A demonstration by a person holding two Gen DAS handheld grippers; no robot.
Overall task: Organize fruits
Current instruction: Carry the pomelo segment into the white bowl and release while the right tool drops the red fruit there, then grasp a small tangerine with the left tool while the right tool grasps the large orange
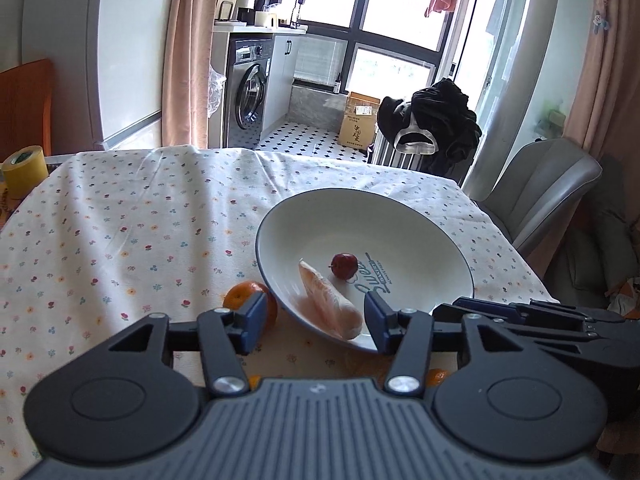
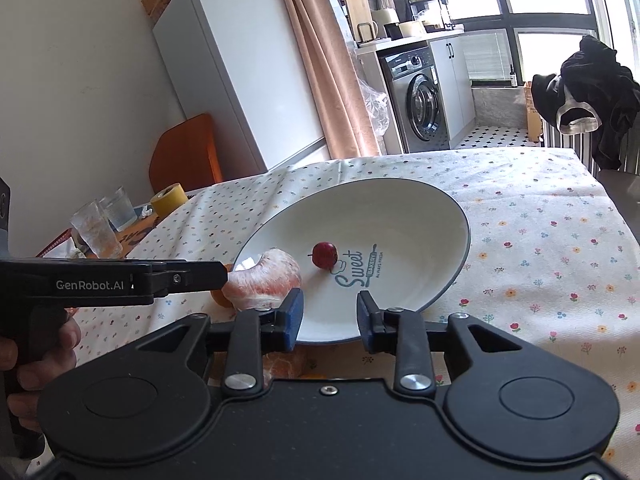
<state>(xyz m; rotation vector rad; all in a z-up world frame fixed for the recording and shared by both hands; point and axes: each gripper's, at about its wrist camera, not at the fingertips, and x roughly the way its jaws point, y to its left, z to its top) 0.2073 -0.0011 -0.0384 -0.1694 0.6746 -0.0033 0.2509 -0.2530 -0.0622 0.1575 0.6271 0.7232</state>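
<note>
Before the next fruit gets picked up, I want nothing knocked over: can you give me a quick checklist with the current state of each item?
1. Left gripper open, nothing between the fingers: ok.
2. Right gripper open, nothing between the fingers: ok.
3. Pomelo segment in the plate: ok, lying at the near rim.
4. Small red fruit in the plate: ok.
5. Whole mandarin in the plate: not ok, on the tablecloth beside the rim.
6. Peeled fruit pieces under the grippers: cannot tell, mostly hidden.

We're in a home. Dining table (image 1: 120, 216), fridge (image 2: 240, 60), and washing machine (image 1: 250, 92) by the window.
</note>
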